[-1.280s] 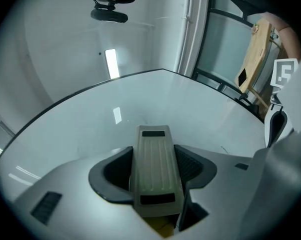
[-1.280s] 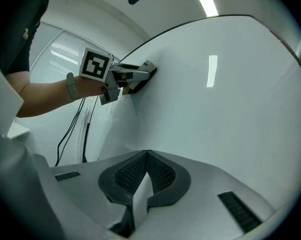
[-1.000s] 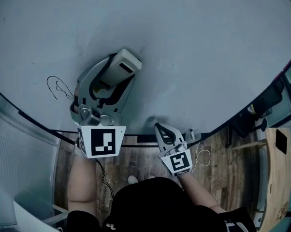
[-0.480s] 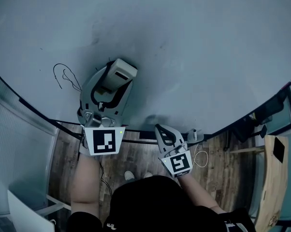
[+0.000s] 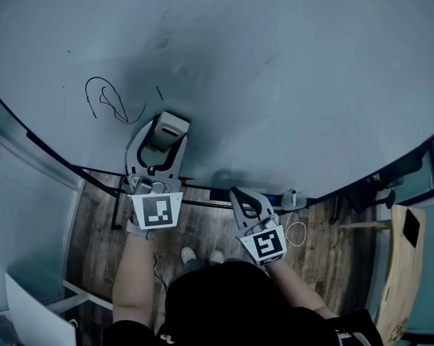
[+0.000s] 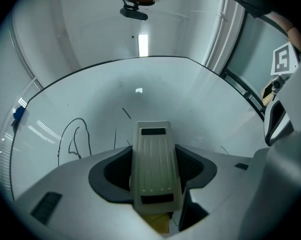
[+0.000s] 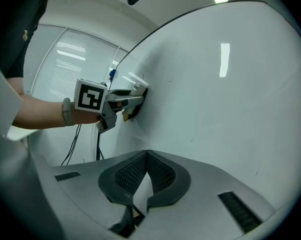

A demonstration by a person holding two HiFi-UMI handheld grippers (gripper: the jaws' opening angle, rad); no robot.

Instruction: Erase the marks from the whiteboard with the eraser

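Near the whiteboard (image 5: 289,63) bottom edge, left hand-held gripper (image 5: 161,141) clamps the eraser (image 5: 171,125).

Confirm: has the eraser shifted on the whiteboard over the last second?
Yes. The eraser in the left gripper slid toward the whiteboard bottom edge: it was above the scribble, now below it.

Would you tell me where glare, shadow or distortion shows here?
Head view: fisheye curves the whiteboard edge; a dark patch beside the eraser. Left gripper view: a small light reflection beyond the eraser. Right gripper view: a bright glare bar on the board.
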